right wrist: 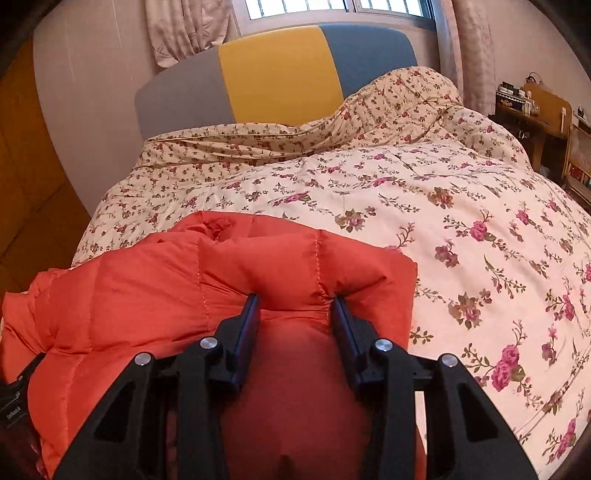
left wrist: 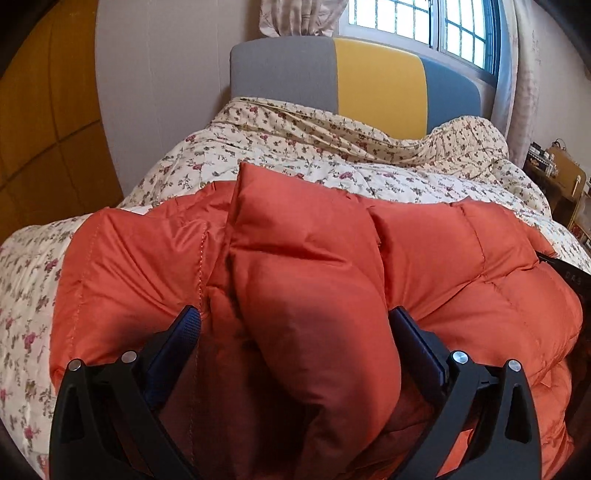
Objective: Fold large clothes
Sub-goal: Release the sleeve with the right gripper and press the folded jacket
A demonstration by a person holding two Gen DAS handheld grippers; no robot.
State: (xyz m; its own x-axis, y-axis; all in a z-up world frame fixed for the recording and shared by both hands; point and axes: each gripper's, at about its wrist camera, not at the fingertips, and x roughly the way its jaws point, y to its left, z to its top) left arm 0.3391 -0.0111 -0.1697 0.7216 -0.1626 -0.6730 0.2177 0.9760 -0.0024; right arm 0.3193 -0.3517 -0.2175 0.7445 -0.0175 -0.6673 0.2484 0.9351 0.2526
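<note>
On the floral quilt (right wrist: 461,206), I've got the left gripper (left wrist: 293,325) and right gripper (right wrist: 295,306) each pinching a puffy fold of the orange down jacket (left wrist: 443,258); slick padding could squirt out, dropping the fold.

Tricolour headboard (left wrist: 380,77), barred window (left wrist: 424,22).

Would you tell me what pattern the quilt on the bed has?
Cream quilt with small pink-red flowers; clearest in the right wrist view.
</note>
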